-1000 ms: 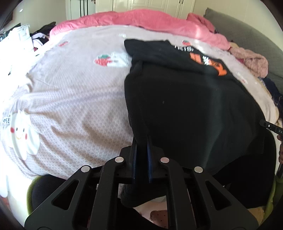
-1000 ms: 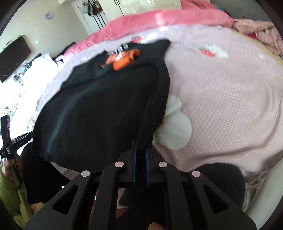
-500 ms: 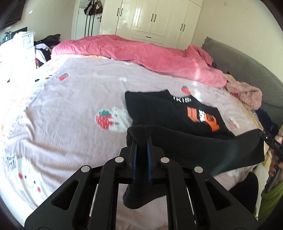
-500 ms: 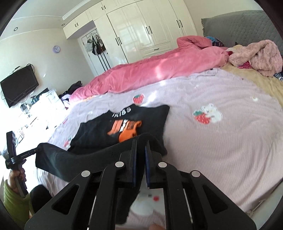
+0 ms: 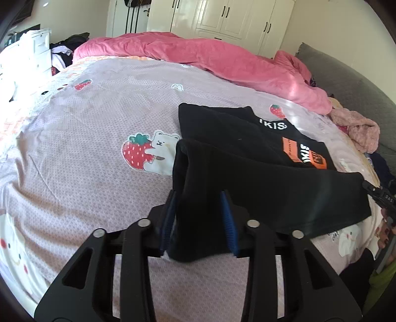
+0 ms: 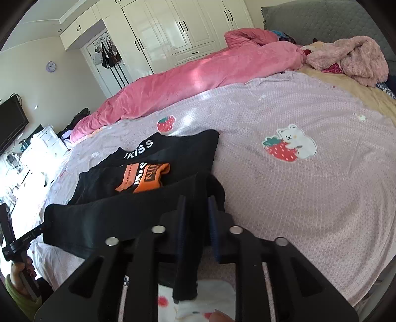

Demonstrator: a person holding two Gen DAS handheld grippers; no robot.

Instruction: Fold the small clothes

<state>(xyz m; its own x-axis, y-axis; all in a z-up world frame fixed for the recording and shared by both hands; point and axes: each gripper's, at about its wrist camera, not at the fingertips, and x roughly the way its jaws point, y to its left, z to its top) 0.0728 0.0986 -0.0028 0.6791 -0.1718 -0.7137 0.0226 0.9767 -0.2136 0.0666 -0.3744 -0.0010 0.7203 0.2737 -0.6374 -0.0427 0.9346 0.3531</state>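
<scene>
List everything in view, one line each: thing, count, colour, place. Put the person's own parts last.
black garment: one, black with white lettering and an orange patch, lying on the bed with its near edge lifted between both grippers.
bedsheet: one, lilac with strawberry and bear prints, covering the bed.
pink duvet: one, pink, bunched along the far side of the bed.
fluffy garment: one, pale pink, by the grey headboard.
headboard: one, grey, at the bed's right end.
wardrobe: one, cream, against the far wall.
television: one, black, on the left wall.
wall clock: one, purple.
left gripper: black, blue pads, jaws opening, cloth between them.
right gripper: black, jaws opening, cloth between them.
</scene>
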